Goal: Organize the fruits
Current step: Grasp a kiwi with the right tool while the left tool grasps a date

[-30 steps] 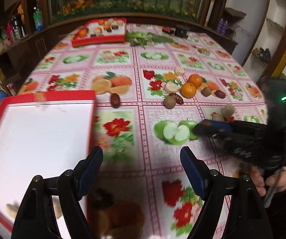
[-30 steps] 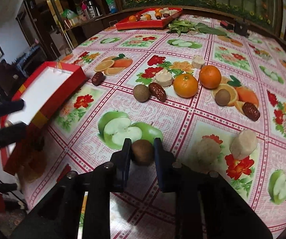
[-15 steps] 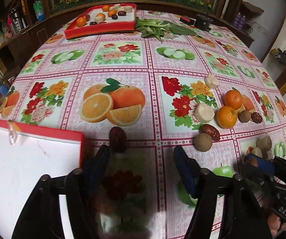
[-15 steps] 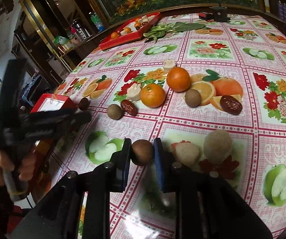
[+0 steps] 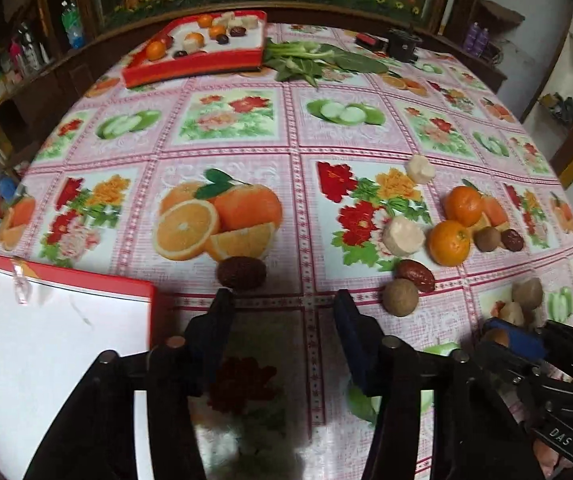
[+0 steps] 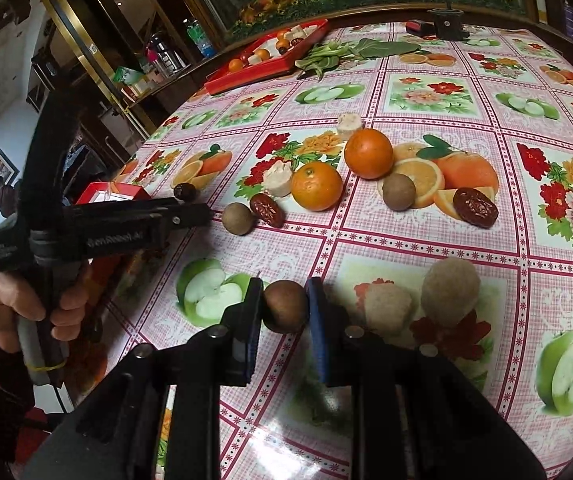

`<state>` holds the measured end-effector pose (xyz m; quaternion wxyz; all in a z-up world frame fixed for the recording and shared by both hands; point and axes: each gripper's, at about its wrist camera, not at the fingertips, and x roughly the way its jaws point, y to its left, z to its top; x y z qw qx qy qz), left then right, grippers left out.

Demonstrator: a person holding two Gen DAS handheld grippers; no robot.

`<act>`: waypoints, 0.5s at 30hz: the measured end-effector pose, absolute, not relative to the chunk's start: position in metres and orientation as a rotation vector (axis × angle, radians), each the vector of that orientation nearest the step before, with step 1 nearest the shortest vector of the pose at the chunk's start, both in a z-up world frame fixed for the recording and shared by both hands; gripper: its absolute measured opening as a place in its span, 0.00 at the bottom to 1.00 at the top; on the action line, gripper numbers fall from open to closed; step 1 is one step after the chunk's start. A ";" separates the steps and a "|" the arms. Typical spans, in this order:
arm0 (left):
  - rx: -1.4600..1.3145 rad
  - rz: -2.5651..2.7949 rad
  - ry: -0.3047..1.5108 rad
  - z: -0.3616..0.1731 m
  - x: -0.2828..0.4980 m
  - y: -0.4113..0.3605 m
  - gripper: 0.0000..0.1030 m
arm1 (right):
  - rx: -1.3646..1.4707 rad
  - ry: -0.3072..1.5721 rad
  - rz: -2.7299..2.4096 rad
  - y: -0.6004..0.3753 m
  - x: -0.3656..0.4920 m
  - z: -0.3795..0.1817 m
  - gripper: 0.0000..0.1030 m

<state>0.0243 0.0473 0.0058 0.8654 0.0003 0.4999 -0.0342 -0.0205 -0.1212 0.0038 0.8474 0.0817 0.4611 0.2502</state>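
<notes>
Near red tray (image 5: 154, 292): white inside, at the front left edge of the surface (image 5: 294, 136). No fruit shows in the part in view; its near portion is cut off by the frame.

Far red tray (image 5: 190, 68): at the back of the surface, beside a bunch of green leaves (image 5: 310, 60). It holds several oranges, pale peeled chunks and dark dates, loosely spread.

Left hand-held gripper (image 5: 282, 308): jaws apart, nothing between them, tilted down over the surface just right of the near tray. A dark date (image 5: 241, 273) lies just beyond the left fingertip, its long axis running across the view, apart from the pads as far as can be told.

Right hand-held gripper (image 6: 285, 304): jaws clamped on a round brown fruit (image 6: 285, 306), held just above or on the cloth; which, cannot be told. The fruit is near-spherical, with no clear long axis.

Loose on the surface: two oranges (image 6: 316, 185), two more round brown fruits (image 6: 238, 218), two dates (image 6: 475, 207) lying aslant, and pale peeled chunks (image 6: 450, 292), two of them just right of the held fruit.

A hand (image 6: 14, 308) grips the left tool's handle.
</notes>
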 end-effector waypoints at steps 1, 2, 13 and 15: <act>0.003 -0.044 1.046 0.006 0.026 0.048 0.57 | 0.172 0.973 0.527 -0.121 -0.021 0.004 0.24; -0.002 -0.020 1.047 0.005 0.028 0.049 0.57 | 0.172 0.973 0.526 -0.121 -0.021 0.004 0.24; 0.018 -0.041 1.035 -0.005 0.042 0.041 0.34 | 0.175 0.978 0.529 -0.122 -0.021 0.003 0.24; 0.028 -0.072 1.024 -0.004 0.037 0.039 0.25 | 0.176 0.977 0.528 -0.122 -0.021 0.003 0.24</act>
